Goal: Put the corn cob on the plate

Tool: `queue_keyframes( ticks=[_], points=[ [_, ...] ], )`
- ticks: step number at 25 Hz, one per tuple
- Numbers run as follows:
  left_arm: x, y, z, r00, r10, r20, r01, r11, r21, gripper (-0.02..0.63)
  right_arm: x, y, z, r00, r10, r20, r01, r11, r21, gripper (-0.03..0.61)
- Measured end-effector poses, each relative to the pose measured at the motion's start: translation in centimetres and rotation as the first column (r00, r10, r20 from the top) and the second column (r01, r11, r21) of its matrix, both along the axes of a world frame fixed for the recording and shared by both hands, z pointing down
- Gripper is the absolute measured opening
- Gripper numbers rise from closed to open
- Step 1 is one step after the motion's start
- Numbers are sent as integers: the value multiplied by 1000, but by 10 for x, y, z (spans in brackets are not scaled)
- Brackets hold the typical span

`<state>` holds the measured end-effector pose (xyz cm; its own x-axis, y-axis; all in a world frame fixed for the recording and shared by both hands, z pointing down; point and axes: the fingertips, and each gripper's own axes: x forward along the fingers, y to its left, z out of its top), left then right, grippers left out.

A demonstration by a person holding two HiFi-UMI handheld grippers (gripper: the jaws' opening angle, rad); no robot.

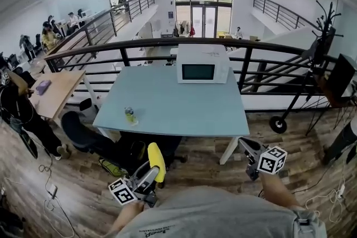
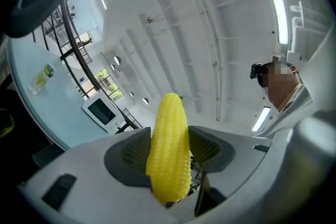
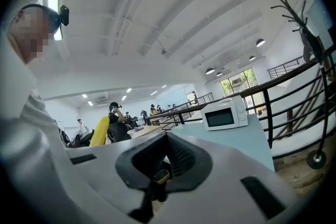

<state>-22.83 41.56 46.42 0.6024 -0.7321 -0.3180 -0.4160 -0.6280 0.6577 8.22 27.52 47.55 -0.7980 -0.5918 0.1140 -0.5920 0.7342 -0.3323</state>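
Far left of the head view: wooden desk point(image 1: 56, 92), with people beyond it in the upper left. Black chair point(image 1: 83, 134) sits at the table's near-left corner. Lower left, just above the person's grey shirt, the left gripper point(image 1: 149, 174) is clamped on the corn cob point(image 2: 169, 155). In the left gripper view both ribbed pads press its sides and the tapered tip sticks out past the jaws. The cob is off the table, over the wood floor point(image 1: 67, 187), short of the table's near edge. A small bottle point(image 1: 130, 115) stands near the left front corner of the light blue table point(image 1: 178, 103). A white microwave point(image 1: 202, 64) is at the table's far edge, against the black railing point(image 1: 139, 46). Lower right, the right gripper point(image 1: 245, 146) is clenched on nothing, its pads meeting in its own view. It is also short of the table, by the near-right corner. Coat stand point(image 1: 323, 36) in the upper right.
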Motion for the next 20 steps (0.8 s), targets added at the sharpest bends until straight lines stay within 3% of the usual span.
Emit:
queue_keyframes(
  ticks=[11,20],
  points=[
    [118,-152,-22,998,-39,-59,40,999,18,238,94,-168,-6,994,-94,59,95,995,-14,8],
    [178,-230,-25,1000,-20,13,20,999,-33,238,155,-237,30,990,-76,120,84,994,-67,9]
  ],
)
